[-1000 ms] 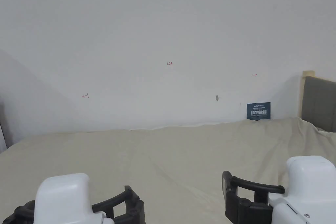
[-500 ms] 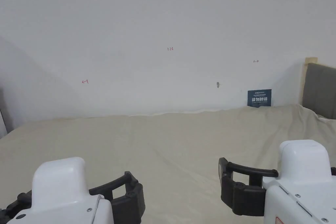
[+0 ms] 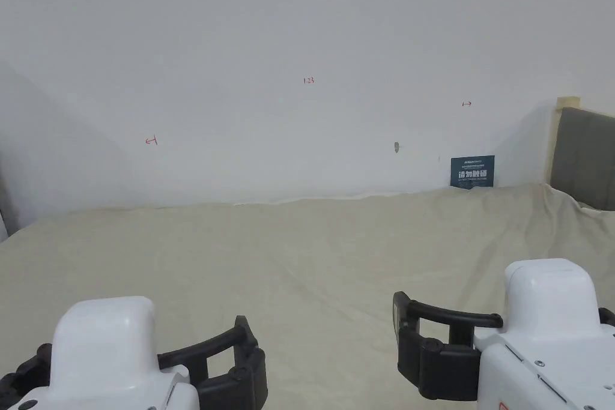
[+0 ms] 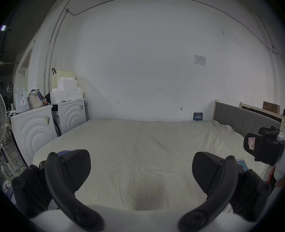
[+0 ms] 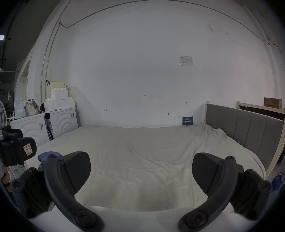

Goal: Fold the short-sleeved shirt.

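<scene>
left gripper [image 4: 141,167]: fingers [image 4: 74,167] spread wide, nothing between them, touching nothing. it hangs over the near edge of the bed [image 4: 138,145]. right gripper [image 5: 141,168]: fingers [image 5: 75,167] likewise wide apart, empty, clear of the sheet. in the head view both grippers sit low in the frame, left [image 3: 237,363] and right [image 3: 414,348], side by side and well apart.

the bed's cream sheet lies mostly flat with a few shallow creases; no garment is spread on it. the likeliest shirt is a small crumpled blue bundle [image 5: 48,157] at the bed's near left corner, seen in the right gripper view just beyond its left finger; too bunched to tell sleeves or collar.

step in hand, as judged: fetch the shirt and lay it out; folding not yet begun. to do it well, go for the bundle with the left gripper, pinch one layer at an edge or shoulder rather than the whole wad, carry it to the open middle of the bed, then bring the right in to the opposite shoulder and pull flat.

gray headboard [image 5: 244,131] on the right, white appliances [image 4: 38,126] left.
</scene>
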